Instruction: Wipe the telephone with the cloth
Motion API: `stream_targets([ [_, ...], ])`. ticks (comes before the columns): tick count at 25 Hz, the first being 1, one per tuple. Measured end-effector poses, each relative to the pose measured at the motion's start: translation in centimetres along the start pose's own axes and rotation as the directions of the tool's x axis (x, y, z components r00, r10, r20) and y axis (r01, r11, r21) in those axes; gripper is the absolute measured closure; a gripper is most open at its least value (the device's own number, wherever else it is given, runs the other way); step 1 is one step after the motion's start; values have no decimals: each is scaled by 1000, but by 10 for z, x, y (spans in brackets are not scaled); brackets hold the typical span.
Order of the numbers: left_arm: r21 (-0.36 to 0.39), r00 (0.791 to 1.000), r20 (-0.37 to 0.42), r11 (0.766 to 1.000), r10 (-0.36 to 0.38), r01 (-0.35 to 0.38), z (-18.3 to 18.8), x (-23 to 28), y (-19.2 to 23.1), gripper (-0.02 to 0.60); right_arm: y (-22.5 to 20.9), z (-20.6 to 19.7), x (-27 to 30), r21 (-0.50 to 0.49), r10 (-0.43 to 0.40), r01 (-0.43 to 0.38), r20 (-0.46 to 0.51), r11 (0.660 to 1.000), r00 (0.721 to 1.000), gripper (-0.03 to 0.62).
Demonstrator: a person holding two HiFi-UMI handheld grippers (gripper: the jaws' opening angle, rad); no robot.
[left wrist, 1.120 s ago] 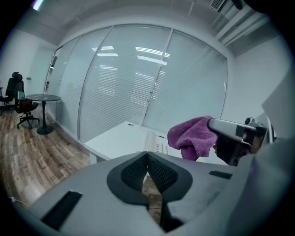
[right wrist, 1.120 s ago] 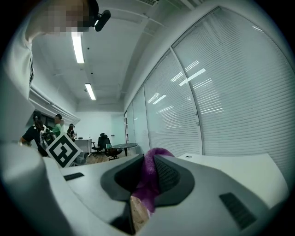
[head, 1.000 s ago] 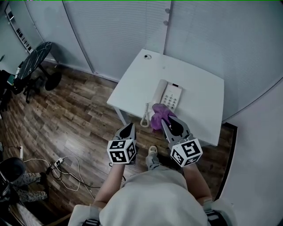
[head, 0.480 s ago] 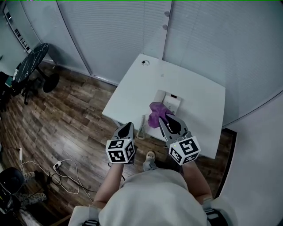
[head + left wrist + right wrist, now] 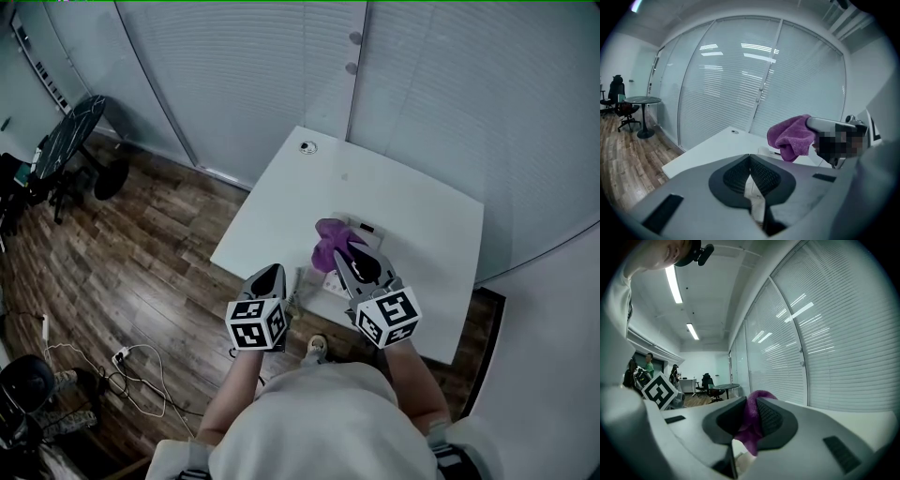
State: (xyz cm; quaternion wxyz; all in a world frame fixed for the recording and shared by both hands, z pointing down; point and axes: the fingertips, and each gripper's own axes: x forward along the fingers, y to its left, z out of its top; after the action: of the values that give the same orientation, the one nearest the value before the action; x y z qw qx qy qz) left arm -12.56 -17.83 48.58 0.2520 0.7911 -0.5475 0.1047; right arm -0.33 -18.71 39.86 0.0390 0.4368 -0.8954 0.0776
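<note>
Overhead, two handheld grippers at the near edge of a white table (image 5: 281, 202).
Pinches a bunched purple cloth (image 5: 328, 246) between the jaws of the right gripper (image 5: 349, 261), hanging over a white telephone (image 5: 366, 228) and hiding most of it. Telephone lying near the table's middle, toward the near edge. Left gripper (image 5: 272, 274) pressed together on nothing, just left of the telephone. Dark wood floor (image 5: 141, 244) to the left, pale blinds (image 5: 244, 66) on the far side.
</note>
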Motion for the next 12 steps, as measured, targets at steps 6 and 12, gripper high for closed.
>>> stream_targets([
  [6,-4,1000,0,1000,3,-3,7,27,-3,560,-27,-5,23,6,17,-17,-15,1000,1000,514],
  [12,-8,1000,-3,1000,23,-23,6,39,3,560,-46,-20,44,6,21,-21,-45,1000,999,514],
])
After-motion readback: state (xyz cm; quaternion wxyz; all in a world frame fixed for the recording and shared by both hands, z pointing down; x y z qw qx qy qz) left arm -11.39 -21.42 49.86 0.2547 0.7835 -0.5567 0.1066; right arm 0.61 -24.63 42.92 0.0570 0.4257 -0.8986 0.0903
